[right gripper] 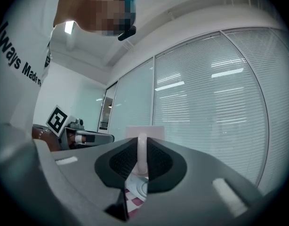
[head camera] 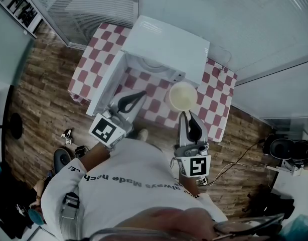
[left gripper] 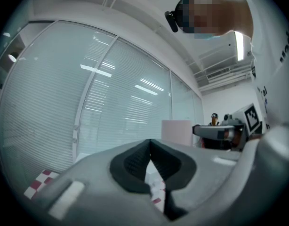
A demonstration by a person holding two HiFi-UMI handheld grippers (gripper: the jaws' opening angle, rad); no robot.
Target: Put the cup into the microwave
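Before the microwave (head camera: 164, 41), right gripper (head camera: 186, 115) pinches the half-hidden cup's (right gripper: 155, 131) handle; left gripper (head camera: 143, 93) closed.

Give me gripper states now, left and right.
Left gripper: closed, empty.
Right gripper: closed on the handle of the cup.

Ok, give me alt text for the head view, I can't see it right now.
The right tool grips a cream cup by its handle, just in front of an open white microwave on a red-checked table. The left tool, shut and empty, sits by the swung-out door.
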